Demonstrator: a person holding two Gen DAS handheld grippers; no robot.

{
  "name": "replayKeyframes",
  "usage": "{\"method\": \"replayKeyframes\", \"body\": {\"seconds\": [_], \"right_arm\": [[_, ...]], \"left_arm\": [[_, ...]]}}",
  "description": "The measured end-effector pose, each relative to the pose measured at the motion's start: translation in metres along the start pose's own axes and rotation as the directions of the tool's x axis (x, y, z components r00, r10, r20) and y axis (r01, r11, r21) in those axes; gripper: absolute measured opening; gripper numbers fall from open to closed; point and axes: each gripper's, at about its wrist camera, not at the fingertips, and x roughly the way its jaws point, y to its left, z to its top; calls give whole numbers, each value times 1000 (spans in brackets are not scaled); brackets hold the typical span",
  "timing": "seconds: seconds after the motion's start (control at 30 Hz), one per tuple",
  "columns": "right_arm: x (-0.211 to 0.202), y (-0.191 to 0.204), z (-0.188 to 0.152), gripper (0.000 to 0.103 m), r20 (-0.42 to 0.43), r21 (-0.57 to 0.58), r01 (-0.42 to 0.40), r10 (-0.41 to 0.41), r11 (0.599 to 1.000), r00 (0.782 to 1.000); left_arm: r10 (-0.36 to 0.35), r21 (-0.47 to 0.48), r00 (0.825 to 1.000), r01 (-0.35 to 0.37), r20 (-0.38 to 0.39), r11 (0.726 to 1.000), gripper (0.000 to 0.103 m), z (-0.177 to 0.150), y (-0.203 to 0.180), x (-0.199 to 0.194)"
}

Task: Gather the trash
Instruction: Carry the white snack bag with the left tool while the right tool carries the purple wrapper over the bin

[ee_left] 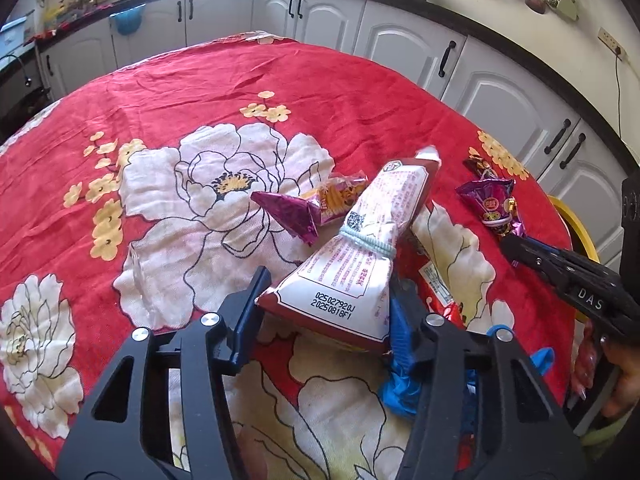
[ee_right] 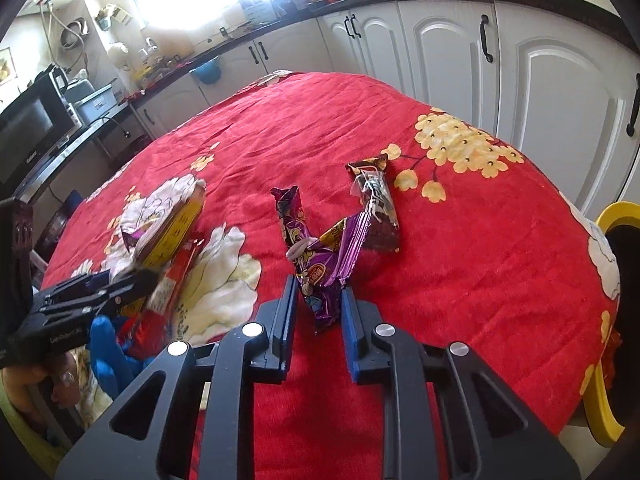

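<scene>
Two claws work near the red flowered worktop edge, its far half bare: left claw pinches a white-and-maroon tied snack bag, right claw pinches a crumpled purple foil wrapper.

At centre frame, the right hand-held gripper is pinching a crumpled purple wrapper on the red-clothed worktop.

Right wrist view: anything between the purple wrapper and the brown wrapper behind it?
Nothing. The purple wrapper, between the right gripper fingers, has its far flap against the brown wrapper; around them, only red tablecloth.
</scene>
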Motion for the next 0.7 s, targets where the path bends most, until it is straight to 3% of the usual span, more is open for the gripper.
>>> {"method": "replayKeyframes", "body": {"seconds": [0.17, 0.7], "right_arm": [[-8, -1, -9, 19, 5, -15, 3, -2, 1000, 1000], [-43, -7, -26, 18, 46, -53, 10, -8, 999, 999]], "left_arm": [[5, 15, 1000, -5, 2, 1000, 45, -4, -4, -5], [3, -12, 994, -2, 109, 1000, 45, -1, -17, -50]]}}
